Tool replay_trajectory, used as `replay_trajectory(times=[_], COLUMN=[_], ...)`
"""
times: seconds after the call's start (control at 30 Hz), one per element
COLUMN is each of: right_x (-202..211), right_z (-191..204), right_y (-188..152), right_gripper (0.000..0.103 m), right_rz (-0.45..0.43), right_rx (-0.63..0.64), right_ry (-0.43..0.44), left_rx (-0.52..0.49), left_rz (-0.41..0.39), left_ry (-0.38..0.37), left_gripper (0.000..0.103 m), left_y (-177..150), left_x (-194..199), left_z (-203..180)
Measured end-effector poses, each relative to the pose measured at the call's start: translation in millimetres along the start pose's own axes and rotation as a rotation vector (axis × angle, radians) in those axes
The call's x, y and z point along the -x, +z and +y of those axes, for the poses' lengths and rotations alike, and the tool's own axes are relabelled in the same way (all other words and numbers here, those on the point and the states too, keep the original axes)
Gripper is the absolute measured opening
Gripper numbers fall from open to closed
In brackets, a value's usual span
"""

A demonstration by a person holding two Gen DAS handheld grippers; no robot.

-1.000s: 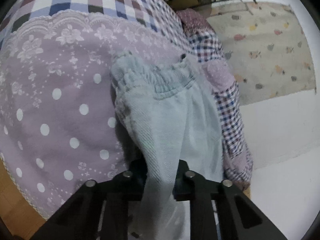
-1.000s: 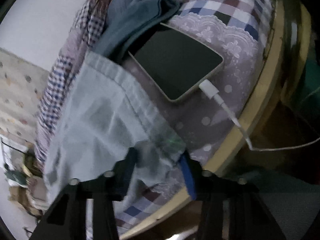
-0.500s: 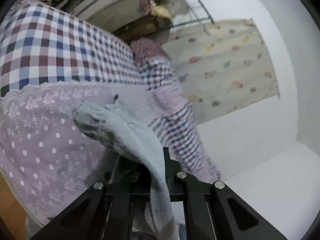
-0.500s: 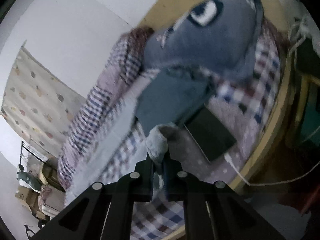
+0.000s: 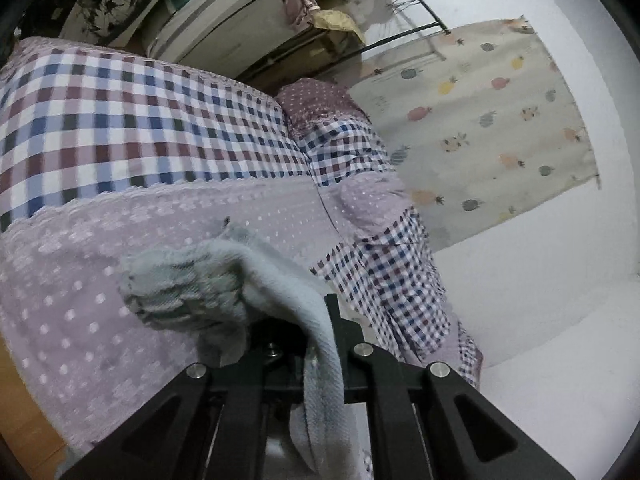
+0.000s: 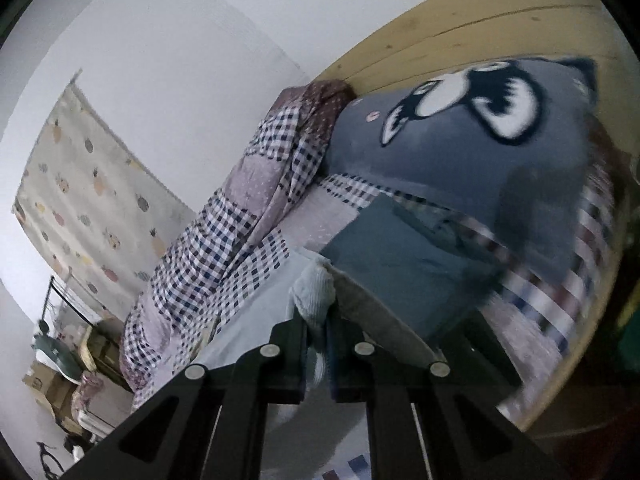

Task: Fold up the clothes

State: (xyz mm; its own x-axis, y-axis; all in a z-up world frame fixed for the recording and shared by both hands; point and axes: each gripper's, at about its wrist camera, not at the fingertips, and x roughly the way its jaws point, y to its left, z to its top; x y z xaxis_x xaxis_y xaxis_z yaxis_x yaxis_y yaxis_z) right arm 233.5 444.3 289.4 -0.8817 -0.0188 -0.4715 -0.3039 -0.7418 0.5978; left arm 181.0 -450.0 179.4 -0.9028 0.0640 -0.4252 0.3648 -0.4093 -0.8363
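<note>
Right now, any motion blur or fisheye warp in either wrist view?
Left wrist: mild blur on the checked bedspread; pale garment fairly sharp; wall bows at the rim. Right wrist: heavy smear on the cartoon-eye pillow and right edge; headboard curved.

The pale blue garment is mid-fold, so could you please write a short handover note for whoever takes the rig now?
Left gripper: shut on the pale blue garment, gathered end bunched ahead of the fingers.
Right gripper: shut on another bunched bit of it.
Garment is lifted above the bed; a folded dark teal item lies near the pillow.
Done: both ends gripped.
Left: lay flat, fold, stack.
</note>
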Motion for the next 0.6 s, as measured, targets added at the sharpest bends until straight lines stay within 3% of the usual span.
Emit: replay_trajectory(times=[0.17, 0.33, 0.5, 0.6], right_x=[-75.9, -172.9, -306.6, -390.5], right_z=[44.1, 103.9, 167.1, 189.8], right_y=[42.5, 80.2, 89.4, 79.4], right_gripper=[0.006, 0.006, 0.005, 0.006], right_rz=[-0.002, -0.001, 0.048, 0.114], right_rx=[0.07, 0.174, 0.31, 0.358], right_ry=[-0.006, -0.053, -0.118, -0.167], left_rx=[-0.02, -0.063, -0.056, -0.036], left_rz=[0.016, 0.063, 0.157, 0.225], left_ry=[0.097, 0.246, 0.39, 0.394], left_gripper=[0.005, 0.007, 0.016, 0.028], left_y=[24.6, 59.8, 80.9, 79.7], left_x=[-63.3, -165.4, -278.6, -316.6], left_z=[-37.3, -59.2, -32.2, -0.8])
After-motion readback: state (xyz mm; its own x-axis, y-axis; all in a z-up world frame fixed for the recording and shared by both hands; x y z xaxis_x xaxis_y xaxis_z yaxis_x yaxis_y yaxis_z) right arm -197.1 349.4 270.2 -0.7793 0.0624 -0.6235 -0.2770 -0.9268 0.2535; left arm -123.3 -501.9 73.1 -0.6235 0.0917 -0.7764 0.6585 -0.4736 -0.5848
